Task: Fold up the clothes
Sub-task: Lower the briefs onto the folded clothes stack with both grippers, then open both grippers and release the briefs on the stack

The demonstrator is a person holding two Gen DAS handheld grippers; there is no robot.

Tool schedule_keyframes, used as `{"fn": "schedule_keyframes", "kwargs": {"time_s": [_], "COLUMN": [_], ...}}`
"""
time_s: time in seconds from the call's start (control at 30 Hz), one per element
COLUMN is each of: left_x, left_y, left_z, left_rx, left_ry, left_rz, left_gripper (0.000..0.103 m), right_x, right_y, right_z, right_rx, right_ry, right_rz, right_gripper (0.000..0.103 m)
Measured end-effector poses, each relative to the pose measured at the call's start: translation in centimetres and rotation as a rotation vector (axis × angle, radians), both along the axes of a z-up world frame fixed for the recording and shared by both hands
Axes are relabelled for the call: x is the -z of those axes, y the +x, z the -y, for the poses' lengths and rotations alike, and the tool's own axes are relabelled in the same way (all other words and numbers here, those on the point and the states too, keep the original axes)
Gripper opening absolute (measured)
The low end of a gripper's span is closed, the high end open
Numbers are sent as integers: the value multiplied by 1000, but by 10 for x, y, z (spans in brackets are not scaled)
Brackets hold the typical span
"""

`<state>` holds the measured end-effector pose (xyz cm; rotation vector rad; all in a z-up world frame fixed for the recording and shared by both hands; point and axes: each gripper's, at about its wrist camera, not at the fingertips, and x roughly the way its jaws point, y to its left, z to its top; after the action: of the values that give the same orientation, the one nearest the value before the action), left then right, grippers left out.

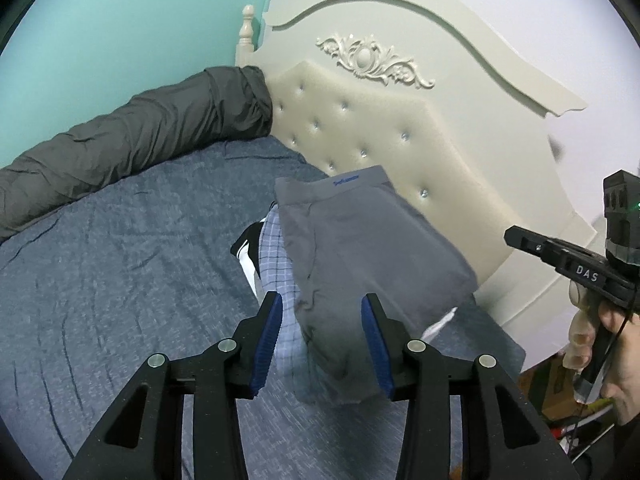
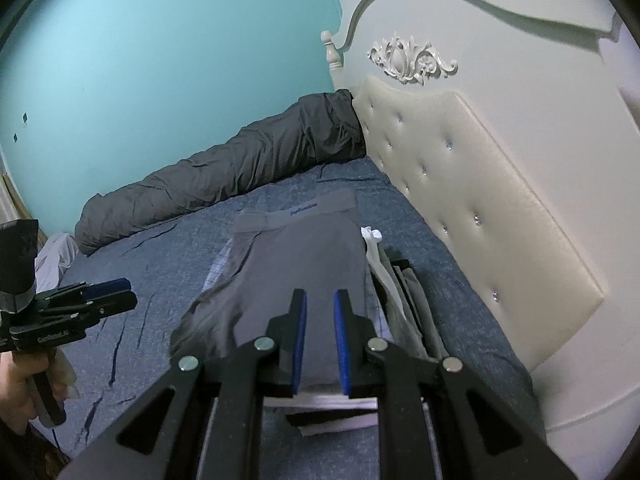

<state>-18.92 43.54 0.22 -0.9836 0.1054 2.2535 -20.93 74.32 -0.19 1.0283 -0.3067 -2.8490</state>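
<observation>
Teal wall and a cream tufted headboard frame the bed, whose blue-grey bedspread carries everything we see. Along the wall lies a long dark-grey rolled duvet. Near the headboard sits our pile of folded clothes: grey boxer briefs lie on top, waistband toward the headboard, over a blue checked garment and a black-and-white piece that shows at the pile's edge. From the right wrist view the same briefs top the pile, with more folded items stacked on edge just beside them, between the pile and the headboard; what those are we cannot say for sure, since the picture is soft there.

Our left gripper hangs above the near end of the briefs with its blue pads set apart and spreading, nothing pinched between them. Our right gripper shows a narrow gap between its pads, also above the briefs, and grips nothing. Each tool is held by a hand on its handle.
</observation>
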Motion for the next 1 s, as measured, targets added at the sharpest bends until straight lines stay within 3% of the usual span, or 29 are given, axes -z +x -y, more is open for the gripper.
{"fn": "schedule_keyframes", "kwargs": {"time_s": [0.13, 0.2, 0.4, 0.6, 0.77, 1.0], "left_x": [-16, -23, -38, -50, -59, -69], "left_y": [20, 29, 52, 75, 90, 110], "left_z": [9, 14, 23, 35, 42, 50], "left_rx": [-1, -8, -11, -6, -8, -10], "left_ry": [12, 16, 35, 44, 50, 58], "left_rz": [-28, -39, -60, -75, -92, -117], "left_gripper": [48, 58, 59, 59, 60, 60], "right_x": [-8, -12, -25, -36, -43, -49], "right_y": [16, 25, 51, 73, 88, 112], "right_z": [8, 13, 29, 42, 49, 60], "right_rx": [17, 25, 39, 48, 50, 61], "right_ry": [5, 17, 31, 34, 22, 14], "right_rz": [-7, -7, -11, -27, -39, -53], "right_gripper": [13, 13, 14, 25, 28, 48]}}
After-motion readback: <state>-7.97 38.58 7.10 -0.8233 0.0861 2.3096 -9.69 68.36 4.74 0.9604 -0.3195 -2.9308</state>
